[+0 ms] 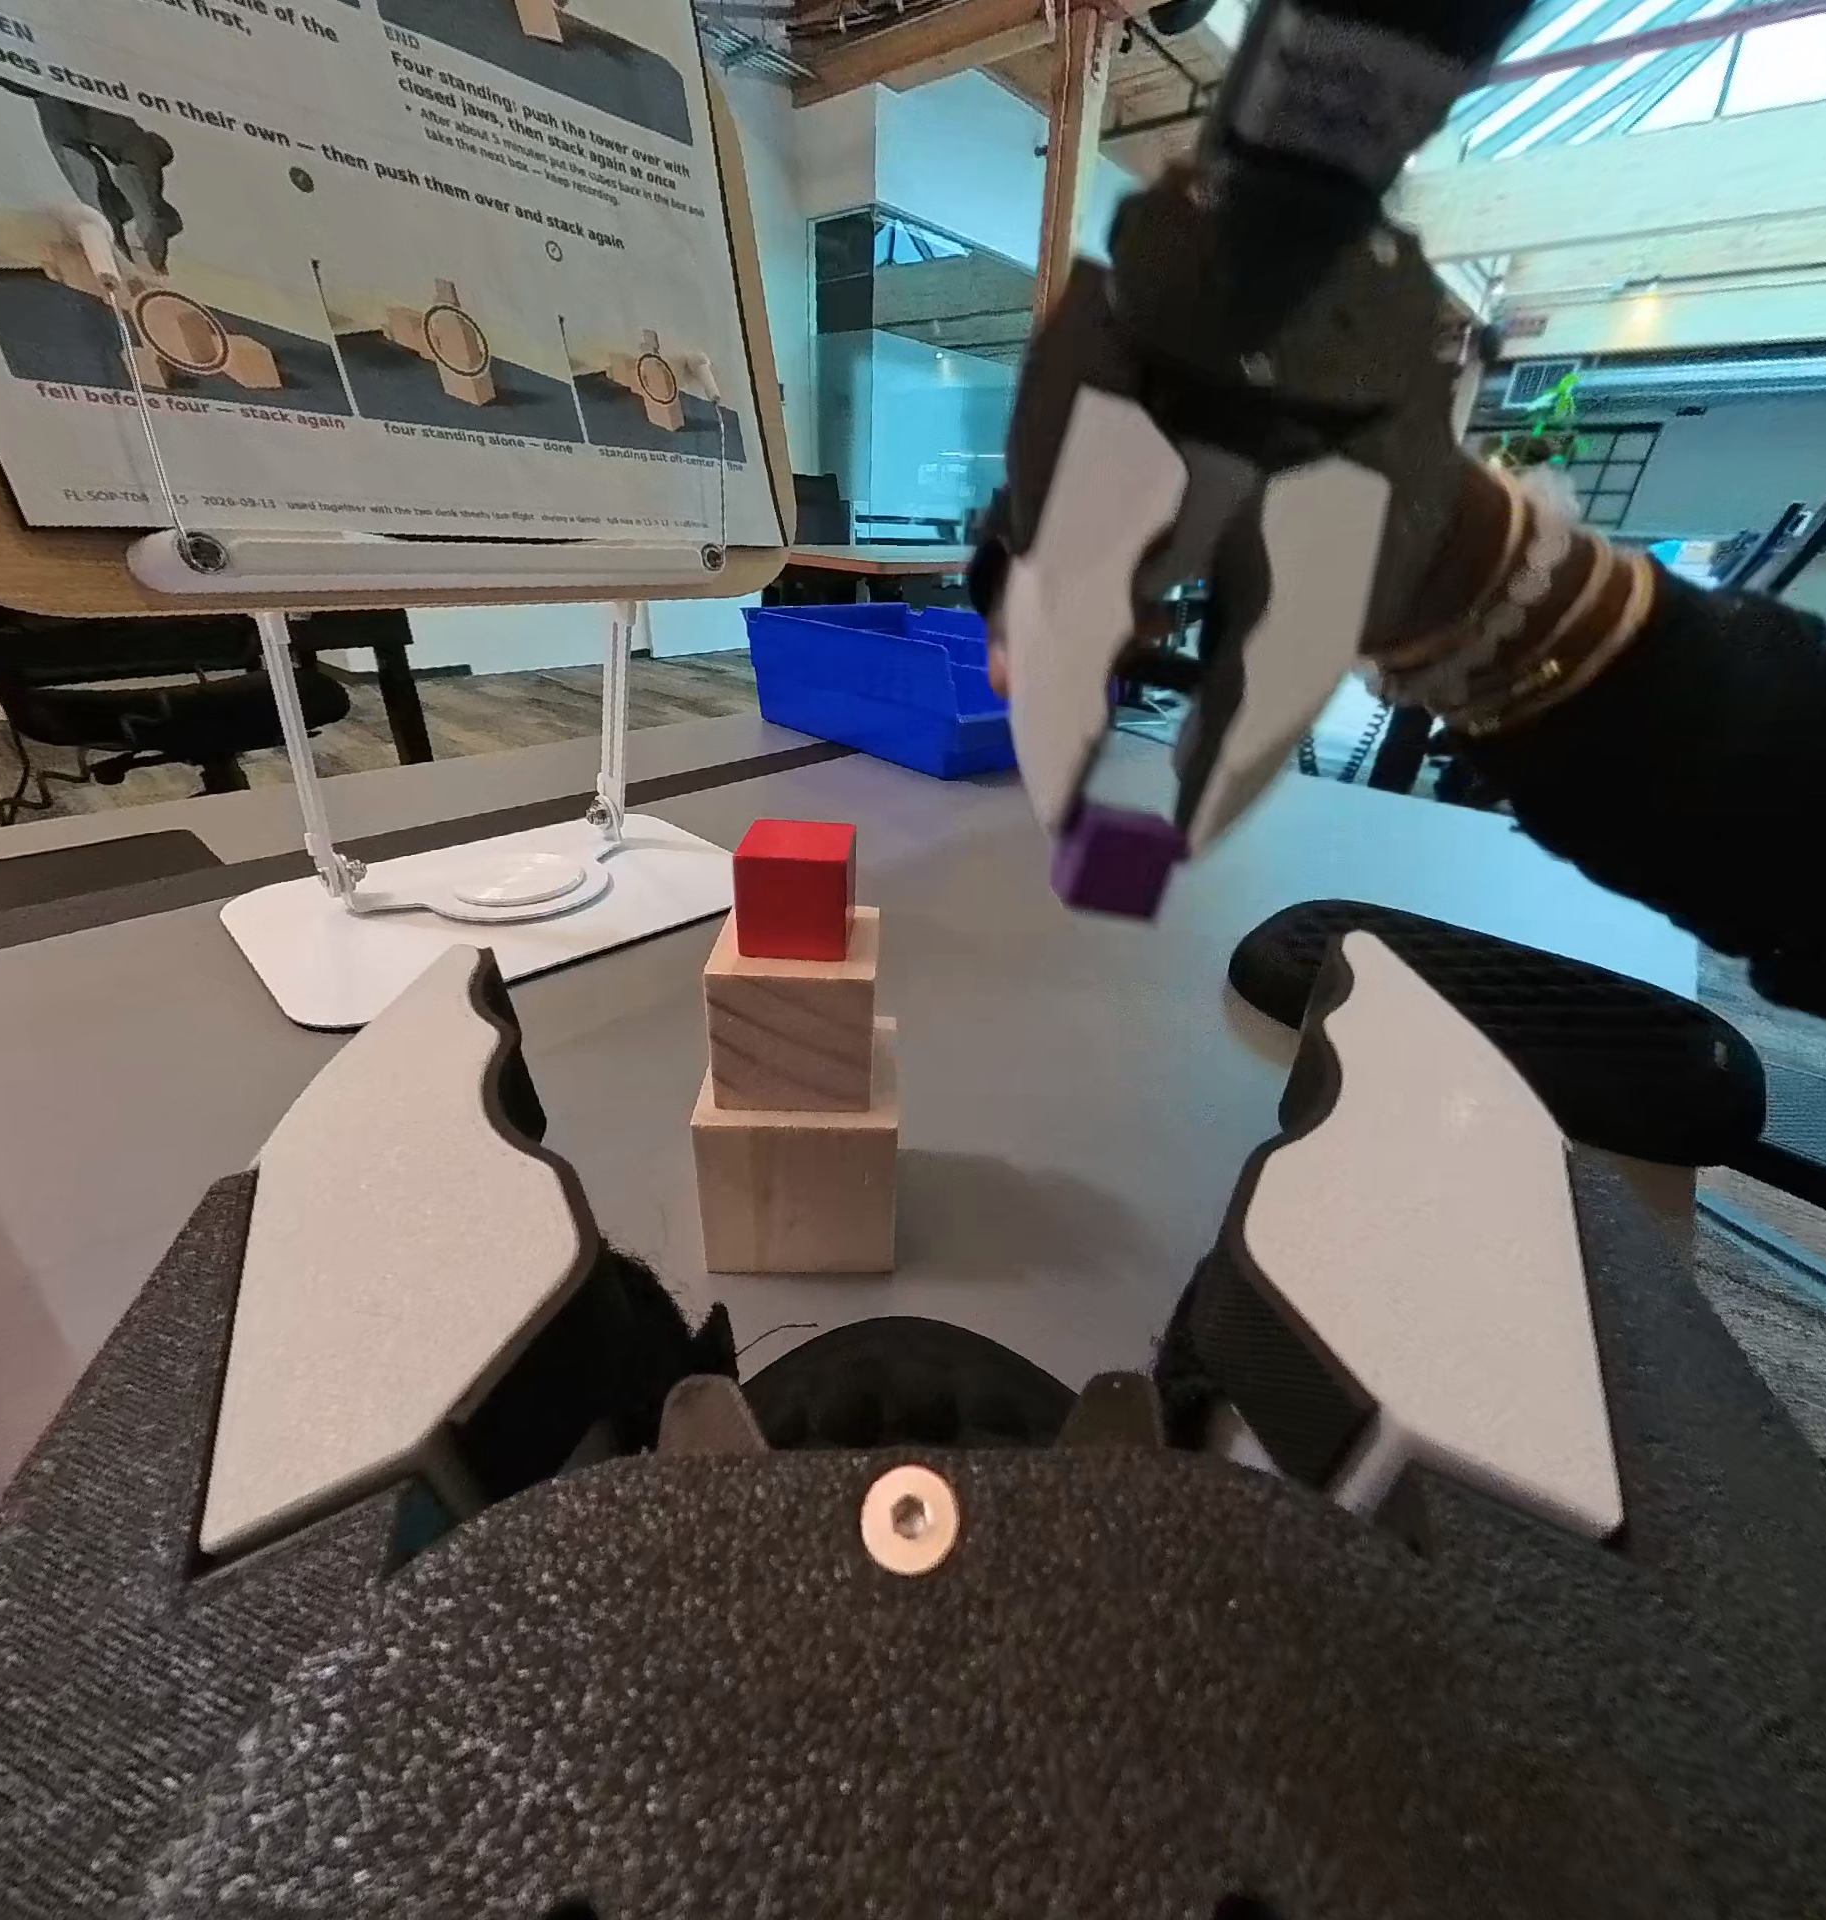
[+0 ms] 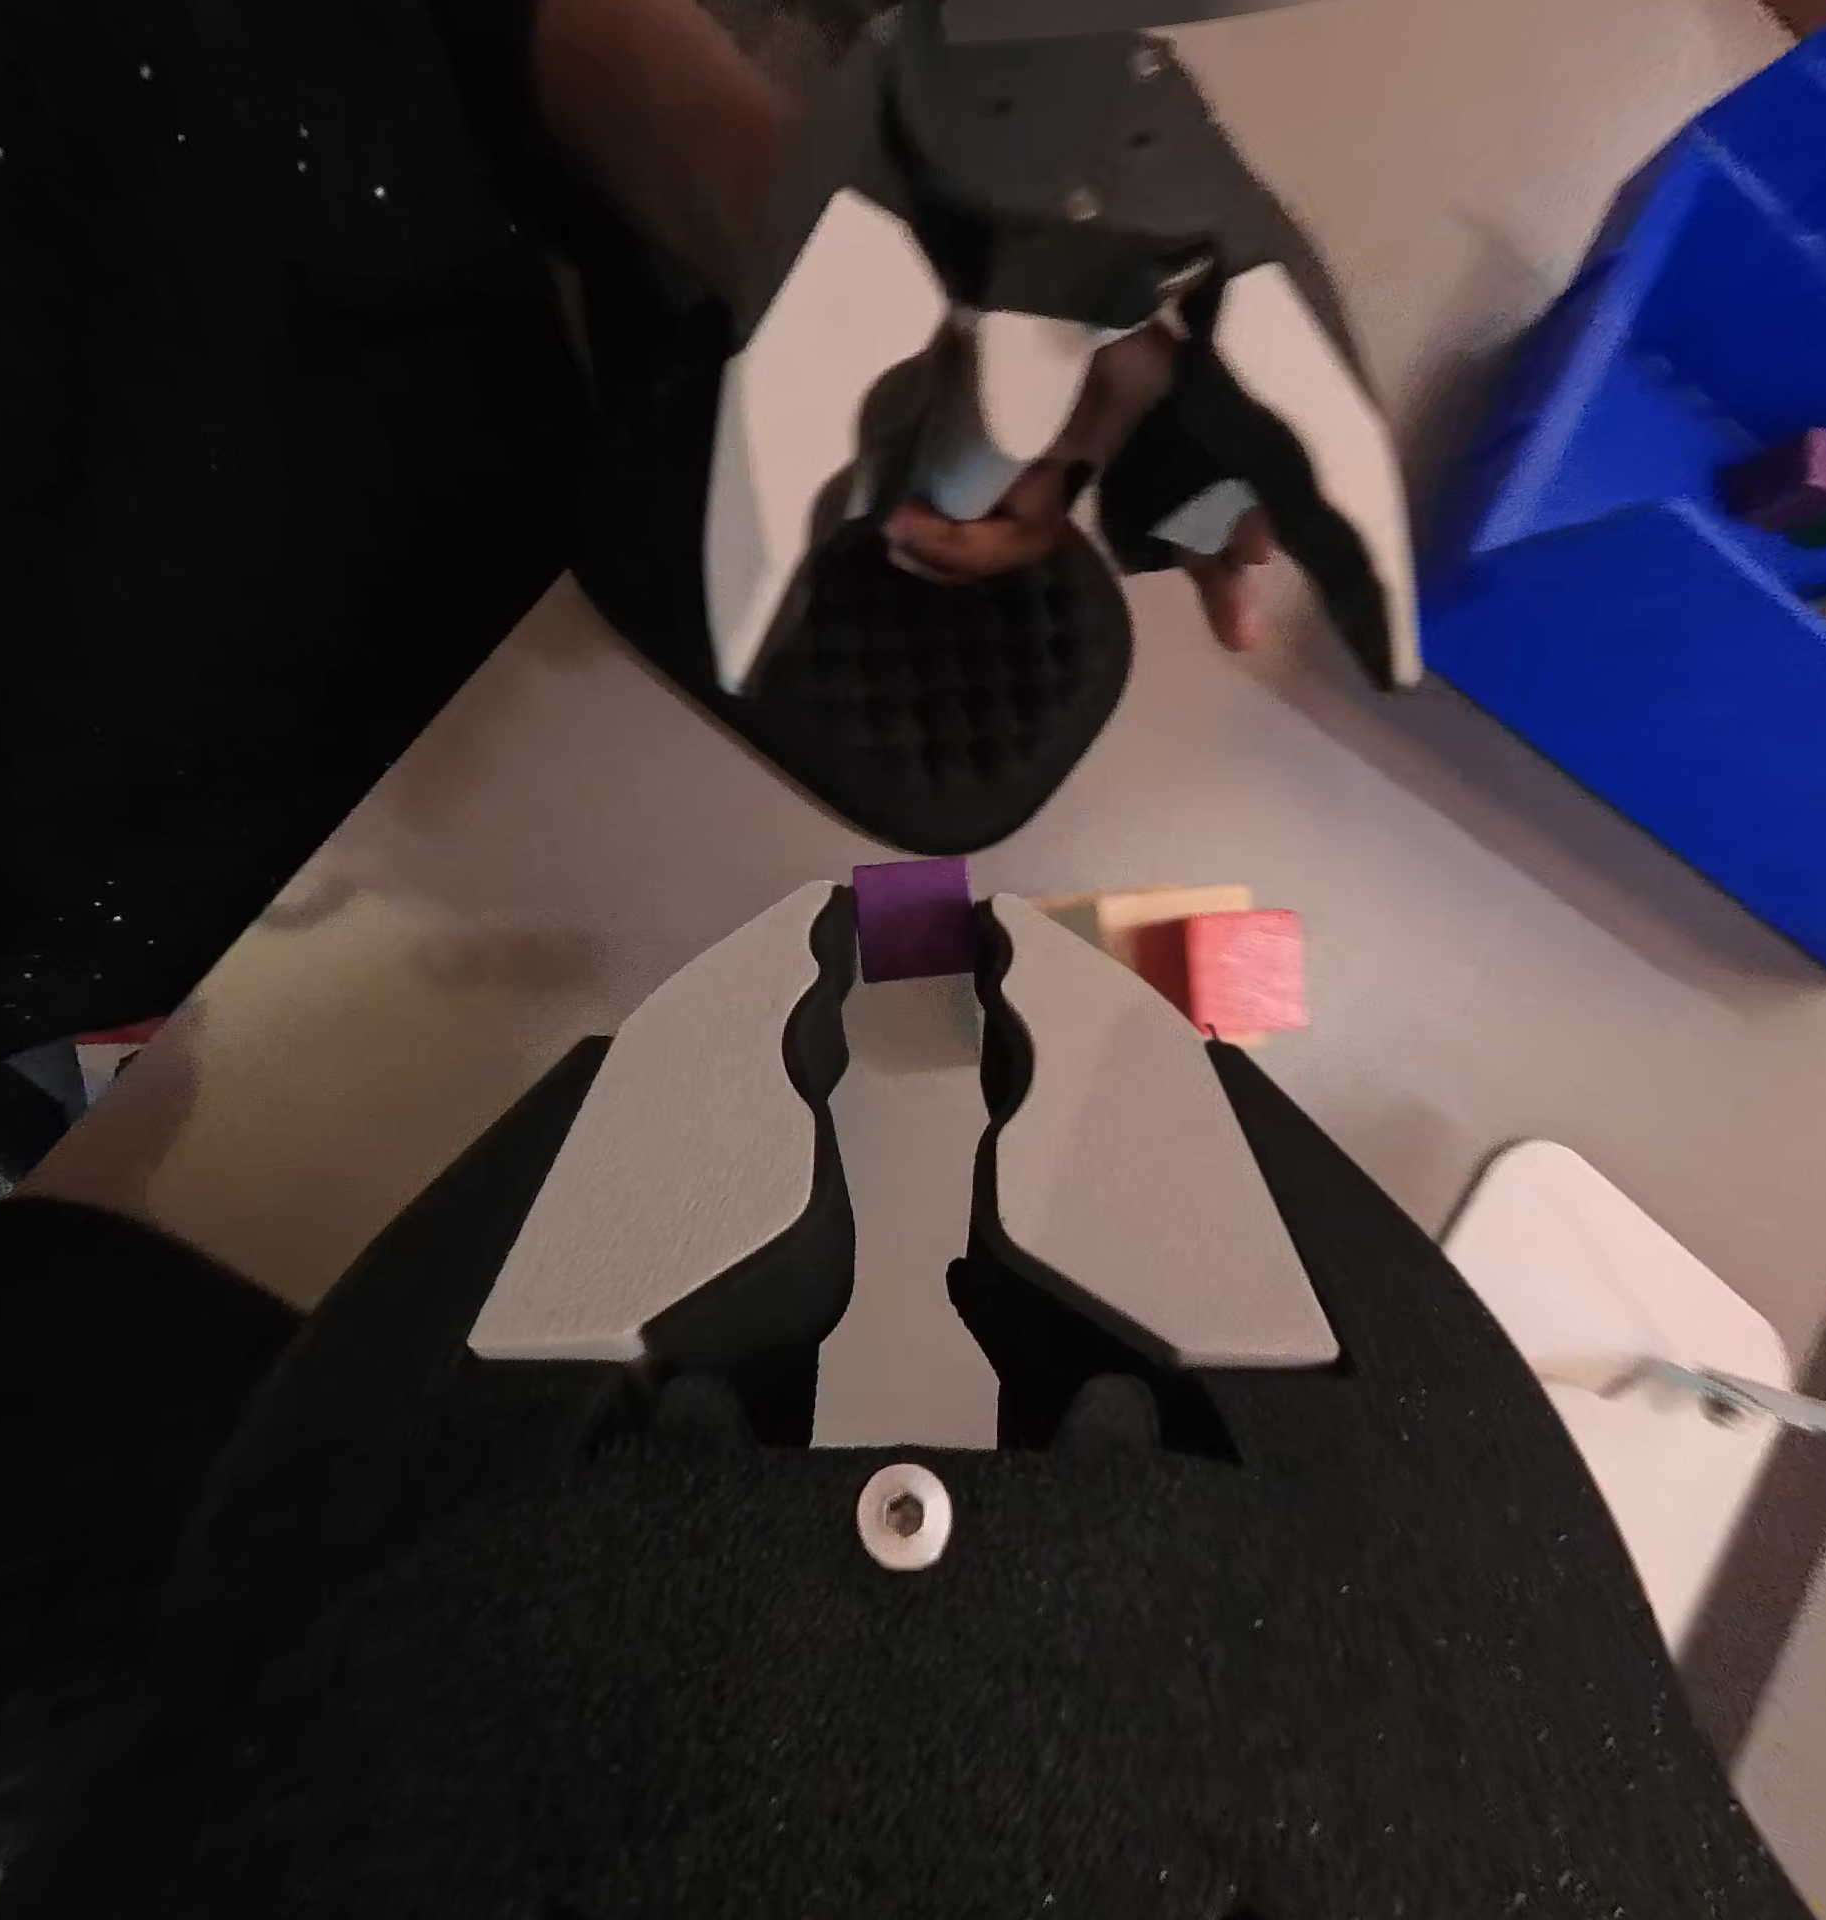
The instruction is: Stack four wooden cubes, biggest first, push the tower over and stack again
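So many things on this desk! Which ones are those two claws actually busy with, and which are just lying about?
In use:
- small purple cube, pinched in the right gripper
- stack: red cube on two pale wooden blocks
- left gripper, wide open, holding nothing, facing the stack

Lying about:
- blue plastic bin with more cubes
- white document stand holding an instruction sheet
- black padded armrest
- grey desk

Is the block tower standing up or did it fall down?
Standing up. The red cube sits on two wooden cubes, stacked upright on the table.
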A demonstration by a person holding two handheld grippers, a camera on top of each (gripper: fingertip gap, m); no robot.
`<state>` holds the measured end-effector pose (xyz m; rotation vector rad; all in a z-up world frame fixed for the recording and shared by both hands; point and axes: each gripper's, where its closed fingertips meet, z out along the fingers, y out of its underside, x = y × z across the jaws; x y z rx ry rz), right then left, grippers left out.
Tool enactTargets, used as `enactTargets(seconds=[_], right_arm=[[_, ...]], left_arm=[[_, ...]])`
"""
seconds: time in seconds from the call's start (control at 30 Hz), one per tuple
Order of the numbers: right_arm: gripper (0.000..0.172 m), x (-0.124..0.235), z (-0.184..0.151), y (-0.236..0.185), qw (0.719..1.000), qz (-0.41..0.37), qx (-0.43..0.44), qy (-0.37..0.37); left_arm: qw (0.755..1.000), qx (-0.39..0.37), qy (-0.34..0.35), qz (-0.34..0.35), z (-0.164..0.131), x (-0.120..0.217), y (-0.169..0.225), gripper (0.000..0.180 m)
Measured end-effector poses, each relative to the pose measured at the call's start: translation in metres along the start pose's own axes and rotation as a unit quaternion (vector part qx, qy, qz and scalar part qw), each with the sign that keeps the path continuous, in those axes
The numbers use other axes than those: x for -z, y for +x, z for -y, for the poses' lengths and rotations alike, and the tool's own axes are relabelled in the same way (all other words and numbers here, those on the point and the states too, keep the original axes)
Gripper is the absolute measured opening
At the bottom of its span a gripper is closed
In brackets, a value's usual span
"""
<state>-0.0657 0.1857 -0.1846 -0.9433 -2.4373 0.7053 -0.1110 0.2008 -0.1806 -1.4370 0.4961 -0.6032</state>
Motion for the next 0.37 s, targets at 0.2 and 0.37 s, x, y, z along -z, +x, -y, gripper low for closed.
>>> enactTargets(seconds=[0.2, 0.37], right_arm=[[0.021, 0.022, -0.001, 0.052, 0.999, -0.004, -0.026, -0.033], [0.021, 0.012, -0.009, 0.070, 0.997, 0.012, -0.048, -0.059]], left_arm=[[1.000, -0.012, -0.007, 0.000, -0.002, -0.001, 0.002, 0.139], [1.000, -0.013, -0.008, -0.001, -0.002, -0.002, 0.003, 0.138]])
